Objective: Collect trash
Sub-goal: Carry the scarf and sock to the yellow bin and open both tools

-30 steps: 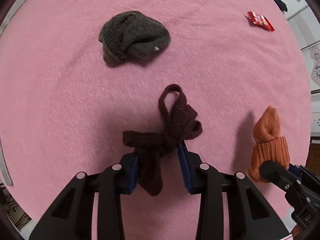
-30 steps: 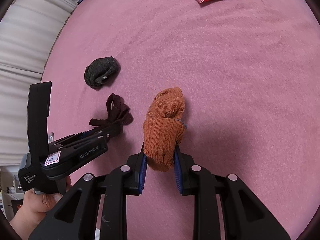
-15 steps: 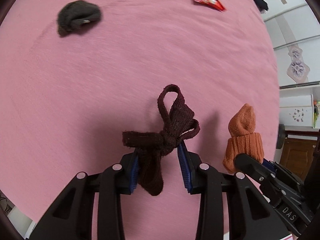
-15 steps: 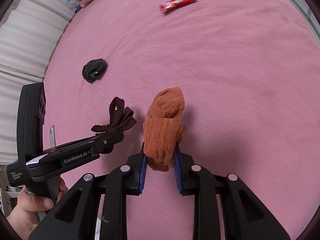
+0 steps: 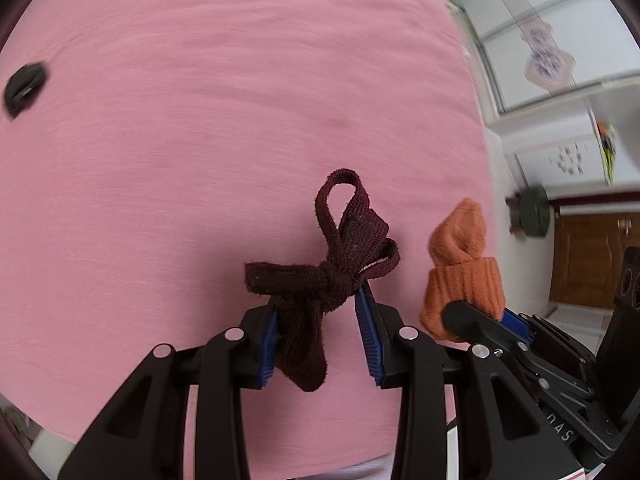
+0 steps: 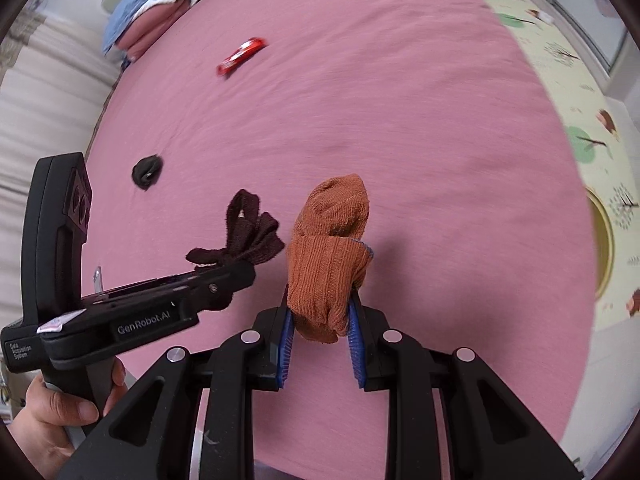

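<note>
Far ahead-left of my left gripper, a grey sock is lying on the pink bed. That gripper, reading "GenRobot.AI" on its side, is gripping a knotted maroon sock. Beside it, my right gripper is clamping an orange sock. A red wrapper is lying far ahead, lettering blurred.
</note>
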{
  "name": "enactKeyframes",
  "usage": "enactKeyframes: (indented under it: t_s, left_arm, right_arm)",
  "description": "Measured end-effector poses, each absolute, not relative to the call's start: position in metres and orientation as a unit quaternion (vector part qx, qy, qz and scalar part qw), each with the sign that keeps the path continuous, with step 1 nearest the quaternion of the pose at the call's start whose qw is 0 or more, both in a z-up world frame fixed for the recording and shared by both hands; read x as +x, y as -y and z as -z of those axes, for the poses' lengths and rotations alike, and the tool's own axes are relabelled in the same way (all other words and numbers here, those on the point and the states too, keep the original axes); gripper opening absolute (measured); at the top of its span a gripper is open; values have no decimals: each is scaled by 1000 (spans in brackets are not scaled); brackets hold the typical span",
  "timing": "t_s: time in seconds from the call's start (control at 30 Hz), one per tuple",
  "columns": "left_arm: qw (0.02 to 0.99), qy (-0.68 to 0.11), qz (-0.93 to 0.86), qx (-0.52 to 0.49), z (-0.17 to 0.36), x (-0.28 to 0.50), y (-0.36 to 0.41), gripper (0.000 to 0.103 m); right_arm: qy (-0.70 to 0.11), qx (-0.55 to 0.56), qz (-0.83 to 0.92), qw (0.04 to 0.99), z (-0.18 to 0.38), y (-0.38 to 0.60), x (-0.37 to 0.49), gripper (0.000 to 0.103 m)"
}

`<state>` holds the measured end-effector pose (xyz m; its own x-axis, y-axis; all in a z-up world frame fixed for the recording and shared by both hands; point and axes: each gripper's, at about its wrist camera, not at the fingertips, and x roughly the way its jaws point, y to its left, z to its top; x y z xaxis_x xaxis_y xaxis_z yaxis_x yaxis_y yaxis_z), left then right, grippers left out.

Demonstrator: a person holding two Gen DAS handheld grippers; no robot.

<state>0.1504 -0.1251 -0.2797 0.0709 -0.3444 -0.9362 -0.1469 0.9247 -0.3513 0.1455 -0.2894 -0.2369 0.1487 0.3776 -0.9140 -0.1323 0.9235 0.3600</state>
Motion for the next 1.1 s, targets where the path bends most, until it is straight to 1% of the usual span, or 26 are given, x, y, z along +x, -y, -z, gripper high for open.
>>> enactKeyframes:
  t_s: [0.3, 0.57, 0.87, 1.1]
  left_arm:
    - [695, -694, 135, -130, 279, 164, 264, 36]
    - [682, -704, 182, -81, 283, 174, 362, 36]
    - [667, -714, 211, -43, 286, 186, 432, 36]
    - [652, -722, 231, -18, 299, 200, 476, 36]
  right_arm:
    - [-627, 118, -128, 760, 228, 401, 126, 24]
    - [-620, 160, -81, 764, 229, 490, 115, 24]
    - [-609, 200, -39, 766, 233, 565, 112, 24]
    - [-603, 229, -8, 764, 241, 610, 119, 24]
